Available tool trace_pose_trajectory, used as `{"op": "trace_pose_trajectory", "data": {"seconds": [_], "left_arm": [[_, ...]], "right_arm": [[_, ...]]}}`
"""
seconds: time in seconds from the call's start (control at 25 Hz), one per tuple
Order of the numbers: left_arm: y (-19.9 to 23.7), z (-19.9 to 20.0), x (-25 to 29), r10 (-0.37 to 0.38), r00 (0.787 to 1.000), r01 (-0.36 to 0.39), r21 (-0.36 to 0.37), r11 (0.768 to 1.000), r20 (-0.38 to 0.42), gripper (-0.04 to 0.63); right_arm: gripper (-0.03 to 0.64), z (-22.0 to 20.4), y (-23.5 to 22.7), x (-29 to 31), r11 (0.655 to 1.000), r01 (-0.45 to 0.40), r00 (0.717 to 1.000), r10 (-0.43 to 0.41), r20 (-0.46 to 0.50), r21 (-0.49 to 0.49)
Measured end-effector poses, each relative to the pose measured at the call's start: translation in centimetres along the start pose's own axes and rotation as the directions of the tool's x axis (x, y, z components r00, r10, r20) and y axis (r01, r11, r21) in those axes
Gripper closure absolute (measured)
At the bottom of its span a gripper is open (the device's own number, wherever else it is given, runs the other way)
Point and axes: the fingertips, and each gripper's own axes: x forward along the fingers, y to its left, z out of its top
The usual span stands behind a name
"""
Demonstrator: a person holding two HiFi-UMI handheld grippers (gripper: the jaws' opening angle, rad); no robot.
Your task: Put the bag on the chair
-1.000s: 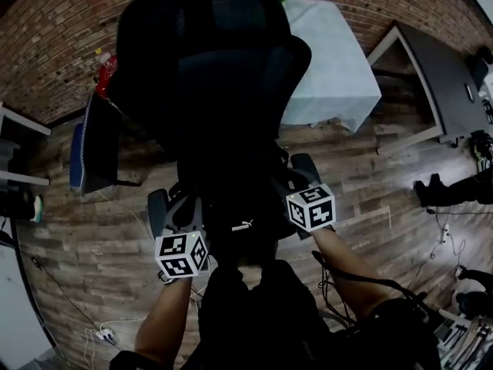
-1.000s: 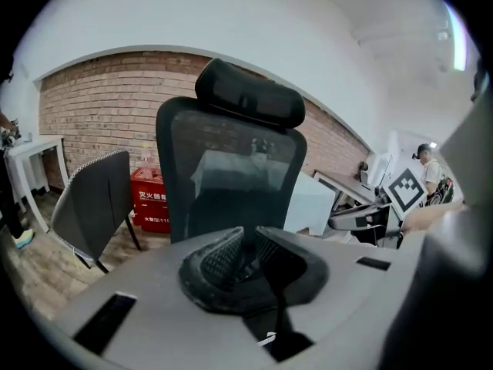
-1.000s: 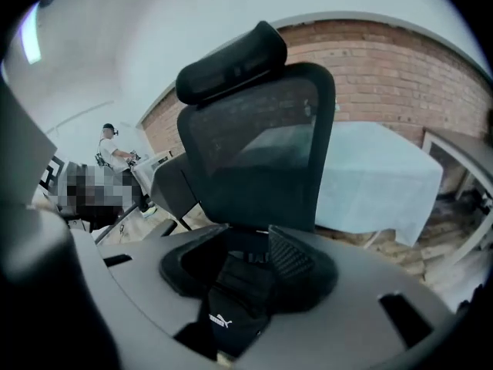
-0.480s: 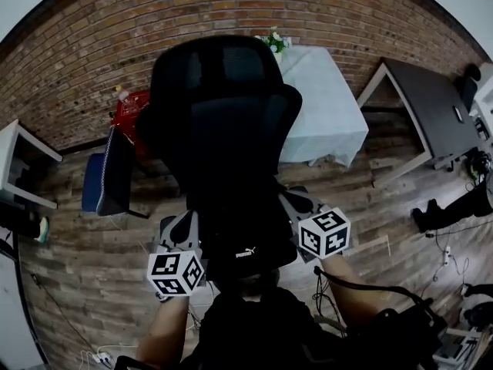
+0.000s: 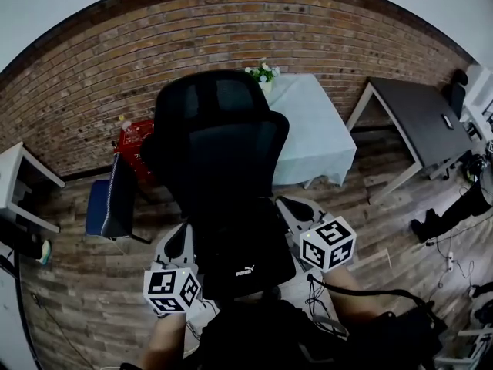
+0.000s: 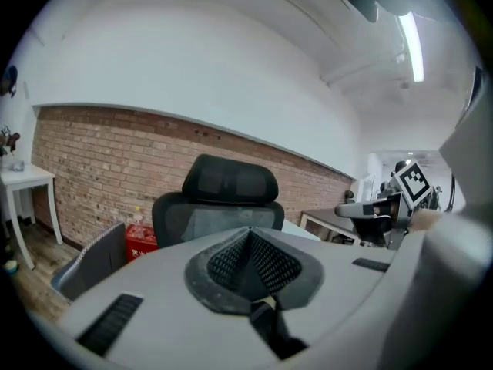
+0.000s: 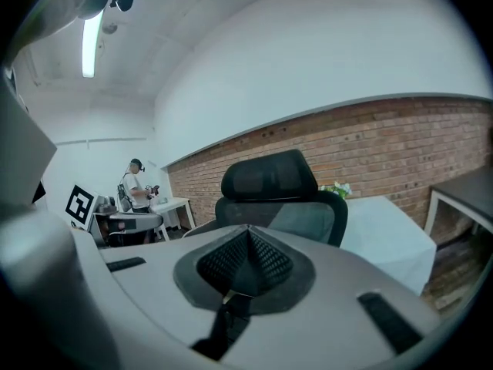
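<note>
Head view, bottom centre: left gripper [image 5: 182, 241] and right gripper [image 5: 296, 213] are each pinched tight on a thin strap [image 6: 269, 331]. The black Puma backpack [image 5: 245, 254] hangs between them, right before the office chair [image 5: 219, 141]. If a strap slips or the chair rolls off, I reckon it hits the floor.

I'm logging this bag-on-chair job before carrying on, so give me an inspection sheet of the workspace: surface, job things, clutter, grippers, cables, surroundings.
Surface: wood plank floor; no worktop in use.
Job's things: black bag held by its straps at the black office chair; too dark to tell if it rests on the seat.
Clutter: red crate and blue seat left of the chair.
Grippers: left gripper and right gripper each shut on a bag strap; the right's jaws have just closed further.
Cables: loose cables on the floor at right.
Surroundings: brick wall, cloth-covered table with flowers, dark desk.
</note>
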Motion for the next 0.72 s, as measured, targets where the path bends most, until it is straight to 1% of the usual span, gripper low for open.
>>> {"op": "trace_pose_trajectory", "data": {"seconds": [0.08, 0.16, 0.28, 0.36, 0.52, 0.72], "left_arm": [[-0.4, 2.2, -0.7, 0.017, 0.998, -0.019, 0.023, 1.0, 0.067, 0.583], [-1.0, 3.8, -1.0, 0.002, 0.995, -0.004, 0.018, 1.0, 0.098, 0.583], [-1.6, 5.3, -1.1, -0.03, 0.993, 0.034, -0.028, 0.999, 0.116, 0.583], [-1.7, 5.7, -1.3, -0.032, 0.992, 0.037, -0.044, 0.998, 0.123, 0.583], [-1.7, 5.7, -1.3, -0.032, 0.991, 0.04, -0.054, 0.998, 0.132, 0.583], [-1.8, 6.4, -1.6, -0.043, 0.988, 0.05, -0.045, 0.998, 0.148, 0.583]], "right_arm": [[0.598, 1.1, 0.2, -0.8, 1.0, 0.008, 1.0, -0.007, 0.024, -0.003], [0.598, 2.3, 0.5, -1.4, 1.0, 0.011, 0.998, -0.011, 0.06, 0.0], [0.598, 3.7, 1.2, -2.0, 1.0, 0.005, 0.995, -0.005, 0.104, 0.002], [0.6, 4.3, 1.5, -2.2, 1.0, 0.003, 0.993, -0.001, 0.118, -0.014], [0.6, 4.9, 1.8, -2.2, 0.998, 0.007, 0.992, 0.0, 0.125, -0.062], [0.6, 5.4, 1.9, -2.6, 0.998, 0.012, 0.99, -0.004, 0.143, -0.055]]}}
